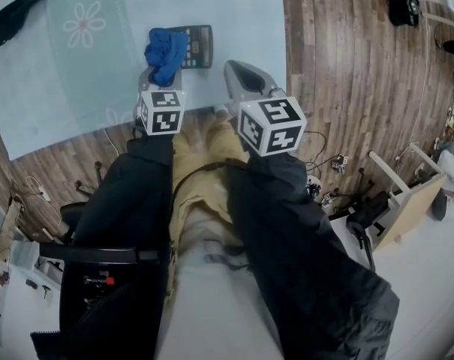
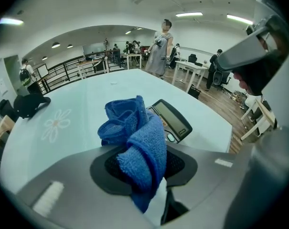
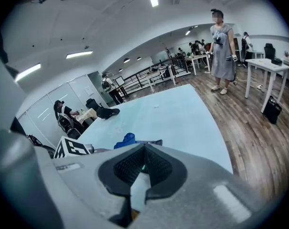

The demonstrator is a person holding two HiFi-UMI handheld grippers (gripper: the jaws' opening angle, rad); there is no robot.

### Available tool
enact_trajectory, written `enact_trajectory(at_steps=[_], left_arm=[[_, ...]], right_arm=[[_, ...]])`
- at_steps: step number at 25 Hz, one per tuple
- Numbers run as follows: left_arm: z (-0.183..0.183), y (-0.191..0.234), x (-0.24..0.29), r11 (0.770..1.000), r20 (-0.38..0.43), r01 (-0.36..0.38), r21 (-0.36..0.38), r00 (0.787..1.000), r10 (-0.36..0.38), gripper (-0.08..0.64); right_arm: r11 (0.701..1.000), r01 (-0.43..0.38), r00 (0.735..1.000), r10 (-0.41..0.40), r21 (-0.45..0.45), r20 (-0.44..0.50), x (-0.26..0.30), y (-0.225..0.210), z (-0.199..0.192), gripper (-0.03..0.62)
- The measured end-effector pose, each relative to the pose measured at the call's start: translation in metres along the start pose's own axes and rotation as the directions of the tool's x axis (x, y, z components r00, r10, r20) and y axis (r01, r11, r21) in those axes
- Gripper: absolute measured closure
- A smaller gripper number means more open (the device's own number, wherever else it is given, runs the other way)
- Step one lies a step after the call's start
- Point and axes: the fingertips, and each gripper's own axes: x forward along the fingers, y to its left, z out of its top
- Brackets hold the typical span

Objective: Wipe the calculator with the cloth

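Blocked at upper centre by calculator (image 1: pixel 199 45) and cloth (image 1: pixel 165 51), at upper left by black object (image 1: pixel 15 12); open across remaining tabletop (image 1: pixel 234 13).

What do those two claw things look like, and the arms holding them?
The left claw and the right claw are smooth grey shells that narrow to a tip, lined inside with black ribbed pads. Each carries a white cube printed with black square markers. The person wears black sleeves.
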Motion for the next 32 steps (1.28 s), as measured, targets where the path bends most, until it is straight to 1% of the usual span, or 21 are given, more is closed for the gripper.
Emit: enact_trajectory(at_steps=[4, 7, 9, 12, 14, 15, 17, 19, 22, 24, 26, 27, 29, 31, 32], left_arm=[[-0.001, -0.023, -0.003, 0.996, 0.011, 0.09, 0.003, 0.996, -0.09, 0.419], [0.0, -0.042, -0.009, 0.985, 0.017, 0.171, 0.005, 0.985, -0.171, 0.419], [0.003, -0.058, -0.015, 0.97, 0.022, 0.244, -0.018, 0.97, -0.244, 0.419], [0.015, -0.078, -0.031, 0.929, 0.062, 0.362, -0.076, 0.932, -0.358, 0.419], [0.028, -0.081, -0.046, 0.91, 0.105, 0.403, -0.094, 0.913, -0.394, 0.419], [0.034, -0.077, -0.053, 0.907, 0.127, 0.409, -0.103, 0.909, -0.396, 0.419], [0.047, -0.061, -0.06, 0.91, 0.169, 0.392, -0.137, 0.914, -0.368, 0.419], [0.058, -0.032, -0.06, 0.929, 0.201, 0.329, -0.172, 0.935, -0.294, 0.419], [0.07, 0.019, -0.053, 0.967, 0.208, 0.167, -0.192, 0.97, -0.127, 0.419], [0.073, 0.047, -0.044, 0.983, 0.187, 0.063, -0.173, 0.982, -0.03, 0.419], [0.071, 0.065, -0.032, 0.991, 0.149, -0.01, -0.133, 0.988, 0.03, 0.419], [0.066, 0.068, -0.024, 0.993, 0.123, -0.031, -0.111, 0.991, 0.045, 0.419], [0.054, 0.065, -0.01, 0.997, 0.067, -0.045, -0.065, 0.997, 0.049, 0.419], [0.04, 0.054, 0.001, 0.999, 0.015, -0.032, -0.03, 0.999, 0.033, 0.419], [0.033, 0.047, 0.004, 0.999, -0.006, -0.021, -0.025, 1.0, 0.021, 0.419]], right_arm=[[1.0, 0.005, 1.0, -0.005, 0.006, -0.001, -0.005, -0.002, -0.008, 0.594], [1.0, 0.012, 1.0, -0.012, 0.013, 0.002, -0.008, -0.004, -0.011, 0.594], [1.0, 0.015, 1.0, -0.015, 0.018, 0.008, -0.011, -0.008, -0.012, 0.594], [0.999, 0.017, 1.0, -0.018, 0.03, 0.021, -0.017, -0.015, -0.013, 0.594], [0.999, 0.021, 0.999, -0.022, 0.043, 0.028, -0.022, -0.02, -0.014, 0.594], [0.999, 0.024, 0.999, -0.026, 0.049, 0.031, -0.024, -0.021, -0.014, 0.594], [0.998, 0.029, 0.999, -0.032, 0.057, 0.041, -0.026, -0.024, -0.012, 0.594], [0.998, 0.035, 0.998, -0.038, 0.061, 0.053, -0.029, -0.026, -0.008, 0.594], [0.996, 0.049, 0.997, -0.053, 0.069, 0.06, -0.035, -0.032, -0.009, 0.594], [0.995, 0.061, 0.996, -0.065, 0.077, 0.056, -0.039, -0.037, -0.013, 0.594], [0.994, 0.071, 0.996, -0.076, 0.088, 0.051, -0.04, -0.041, -0.018, 0.594], [0.993, 0.075, 0.996, -0.08, 0.094, 0.048, -0.04, -0.043, -0.021, 0.594], [0.991, 0.08, 0.996, -0.085, 0.104, 0.042, -0.04, -0.045, -0.025, 0.594], [0.991, 0.079, 0.996, -0.084, 0.11, 0.041, -0.04, -0.046, -0.026, 0.594], [0.991, 0.077, 0.996, -0.082, 0.112, 0.041, -0.039, -0.046, -0.025, 0.594]])
